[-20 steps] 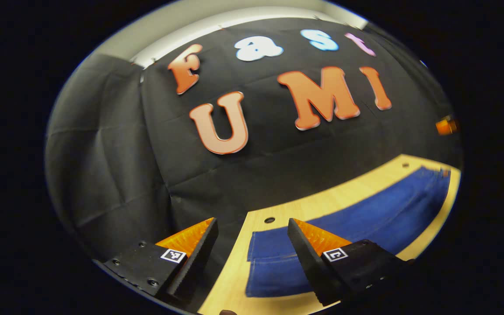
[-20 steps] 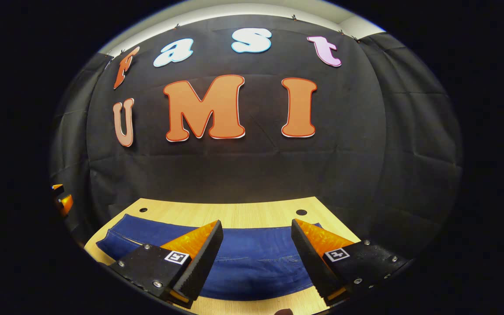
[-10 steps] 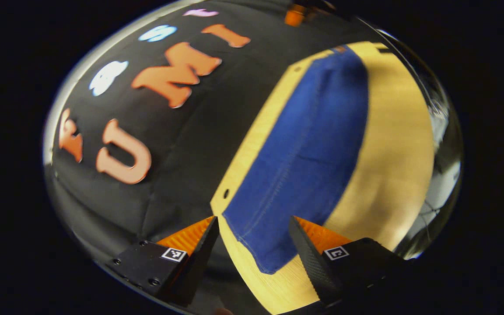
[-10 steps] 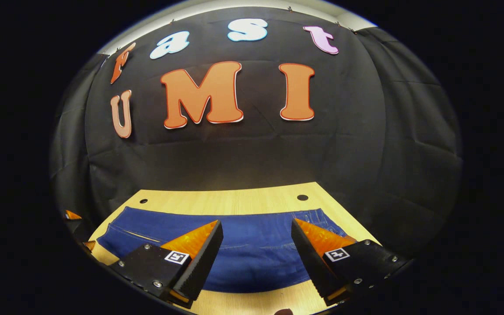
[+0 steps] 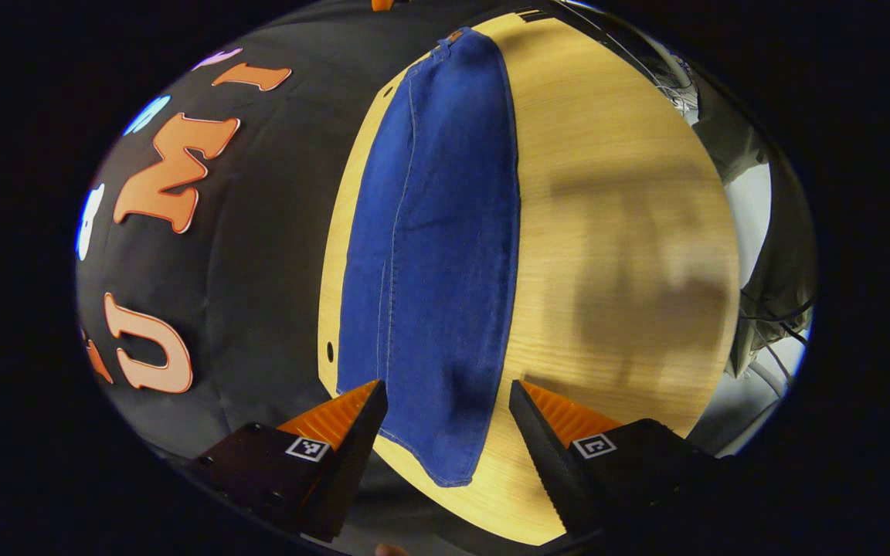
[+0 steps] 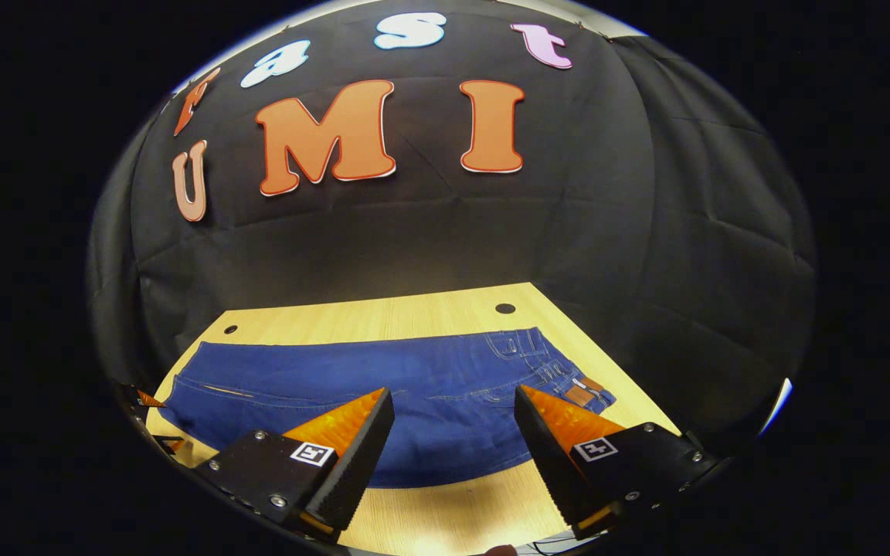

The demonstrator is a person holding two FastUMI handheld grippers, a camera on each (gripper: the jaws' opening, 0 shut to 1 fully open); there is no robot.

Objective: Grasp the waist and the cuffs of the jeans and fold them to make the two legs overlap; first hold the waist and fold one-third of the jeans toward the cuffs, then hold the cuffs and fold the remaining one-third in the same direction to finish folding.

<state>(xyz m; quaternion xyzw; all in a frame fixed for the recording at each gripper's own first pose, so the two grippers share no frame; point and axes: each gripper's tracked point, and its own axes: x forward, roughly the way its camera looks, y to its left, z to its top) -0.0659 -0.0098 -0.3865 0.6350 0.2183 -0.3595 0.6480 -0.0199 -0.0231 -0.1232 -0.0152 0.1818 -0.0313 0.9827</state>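
Jeans: jeans [image 5: 437, 255] lie flat along the far side of the wooden table [image 5: 615, 232], legs overlapped.
Left gripper: left gripper [image 5: 445, 432] spread wide above the cuff end, holding nothing.
Right gripper: right gripper [image 6: 453, 440] spread wide near the waist [image 6: 568, 382], empty.

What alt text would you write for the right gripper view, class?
Blue jeans lie flat on a wooden table, waist to the right. The open right gripper hovers above their near edge, touching nothing.
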